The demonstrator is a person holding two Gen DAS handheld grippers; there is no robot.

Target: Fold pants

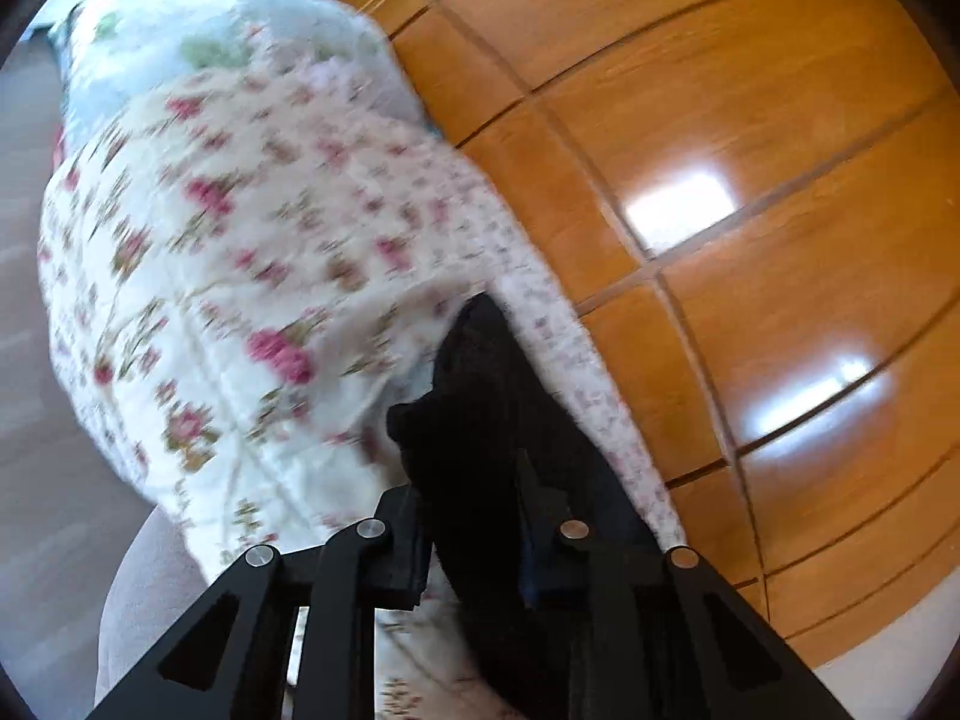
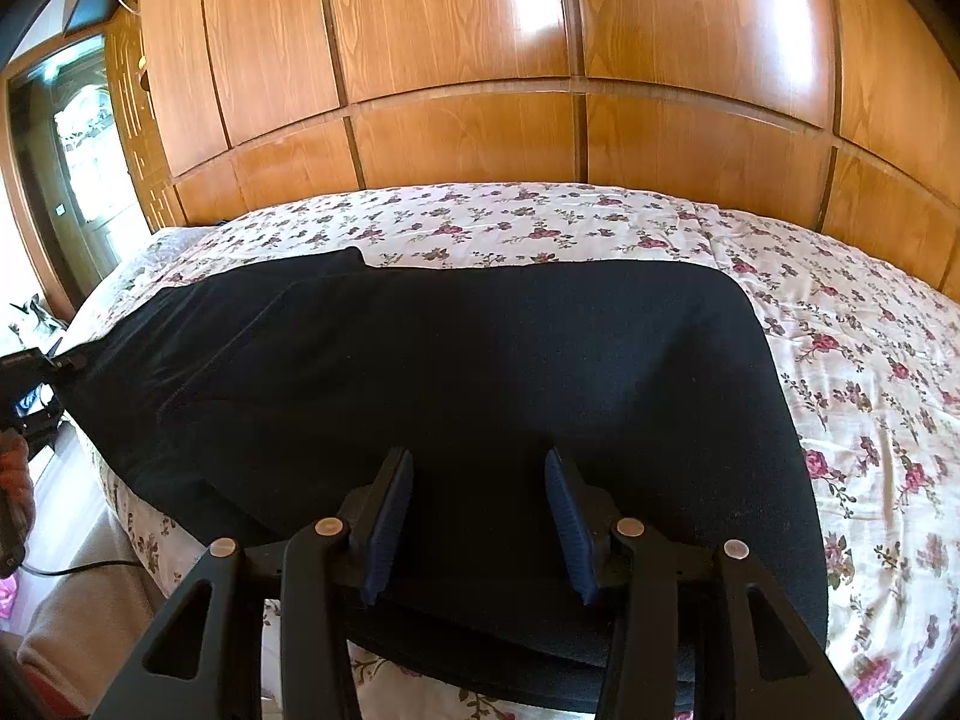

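A: Where are the pants?
B: Flat on the floral bedspread, long axis crosswise ahead of the right gripper, whose half-open jaws straddle the near edge, unpinched.
A: The left gripper?
B: Clamped on the dark fabric's far-left end.

Left wrist view sits close over the bed's end corner, tilted and blurred, facing along the bed beside the wooden wardrobe. Right wrist view looks down across the bed toward the wardrobe. Both share bed, pants and wardrobe.
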